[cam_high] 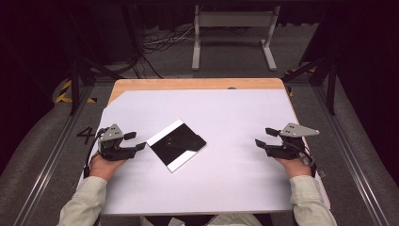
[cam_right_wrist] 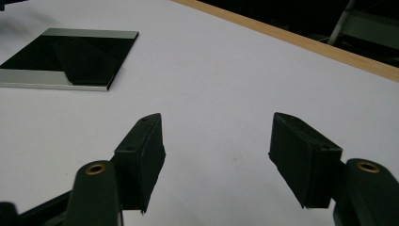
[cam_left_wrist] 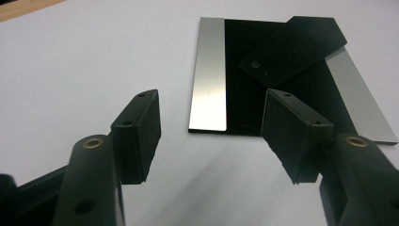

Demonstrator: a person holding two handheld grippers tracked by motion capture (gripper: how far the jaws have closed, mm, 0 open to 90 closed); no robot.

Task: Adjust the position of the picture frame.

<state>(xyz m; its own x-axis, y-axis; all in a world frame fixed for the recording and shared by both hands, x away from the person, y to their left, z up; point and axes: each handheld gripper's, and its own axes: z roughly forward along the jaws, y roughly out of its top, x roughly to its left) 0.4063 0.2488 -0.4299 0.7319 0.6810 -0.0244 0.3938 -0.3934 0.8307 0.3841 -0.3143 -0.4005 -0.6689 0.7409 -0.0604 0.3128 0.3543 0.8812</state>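
A square black plate with silver strips along two opposite edges (cam_high: pixel 175 144) (cam_left_wrist: pixel 263 84) (cam_right_wrist: pixel 66 59) lies on the white table, turned like a diamond. A smaller black rectangular piece (cam_high: pixel 188 141) (cam_left_wrist: pixel 294 47) rests on top of it, skewed and overhanging one edge. My left gripper (cam_high: pixel 134 141) (cam_left_wrist: pixel 211 136) is open just left of the plate, jaws pointing at its near corner, nothing between them. My right gripper (cam_high: pixel 266 137) (cam_right_wrist: pixel 216 160) is open near the table's right side, well away from the plate, over bare white surface.
The white sheet (cam_high: pixel 226 117) covers the wooden table, whose bare edge (cam_high: pixel 188 84) (cam_right_wrist: pixel 301 42) shows at the far side. Beyond stand a grey metal frame (cam_high: pixel 233 33) and floor cables (cam_high: pixel 160 42). Dark frame struts flank the table.
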